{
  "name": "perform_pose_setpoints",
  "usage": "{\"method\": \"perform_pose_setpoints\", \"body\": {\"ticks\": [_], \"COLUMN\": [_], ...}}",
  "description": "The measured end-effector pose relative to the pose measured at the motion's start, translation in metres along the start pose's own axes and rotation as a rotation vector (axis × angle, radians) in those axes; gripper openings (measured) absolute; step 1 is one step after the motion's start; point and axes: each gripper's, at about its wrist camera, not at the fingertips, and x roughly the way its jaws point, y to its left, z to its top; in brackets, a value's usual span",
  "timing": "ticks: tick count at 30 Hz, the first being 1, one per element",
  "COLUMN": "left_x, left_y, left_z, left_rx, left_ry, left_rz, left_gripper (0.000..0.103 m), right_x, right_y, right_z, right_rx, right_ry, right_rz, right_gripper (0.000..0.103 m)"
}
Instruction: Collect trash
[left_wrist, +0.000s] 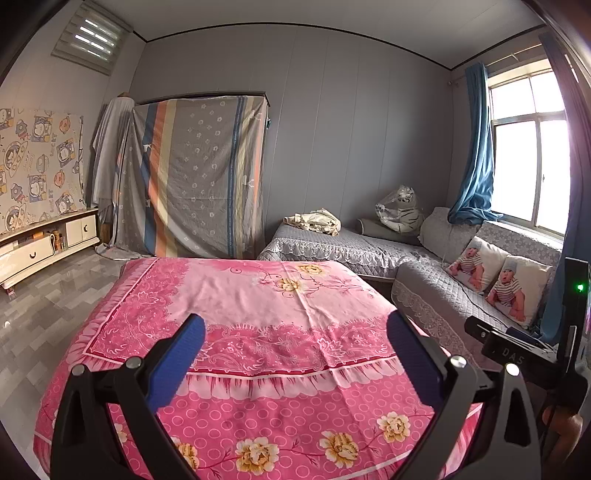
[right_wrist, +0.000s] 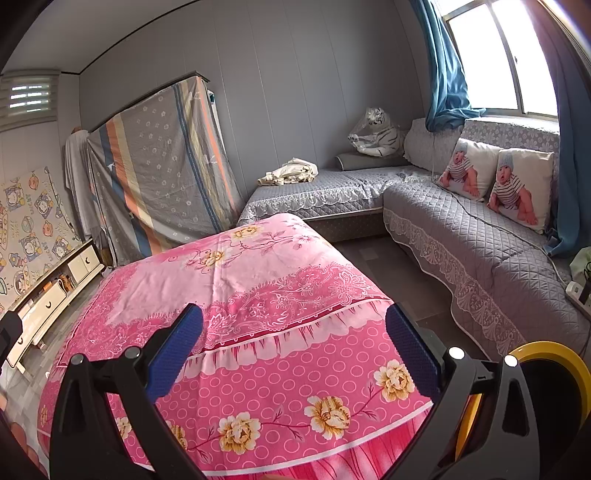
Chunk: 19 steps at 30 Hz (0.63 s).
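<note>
Searching looks like the step in hand: left gripper (left_wrist: 295, 354) and right gripper (right_wrist: 293, 350) are both hovering with fingers spread and empty over the pink floral cloth (right_wrist: 258, 295), no trash is showing anywhere, so scanning comes next

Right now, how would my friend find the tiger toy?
Look at the grey corner sofa under the window. At its far end against the wall sits the toy tiger, white with black stripes and wrapped in clear plastic. The crumpled cream cloth beside it is plain.
</note>
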Motion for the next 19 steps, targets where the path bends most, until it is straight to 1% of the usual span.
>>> {"method": "perform_pose_setpoints", "body": {"ticks": [19], "left_x": [0.004], "left_y": [-0.0021], "left_z": [-0.004], "left_rx": [0.008], "left_ry": [0.011], "left_rz": [-0.015], "left_gripper": [0.095], "right_x": [0.0026], "right_y": [-0.0008], "right_z": [-0.0037], "right_rx": [0.006], "right_ry": [0.008], "right_rz": [0.003], "right_gripper": [0.095]}}
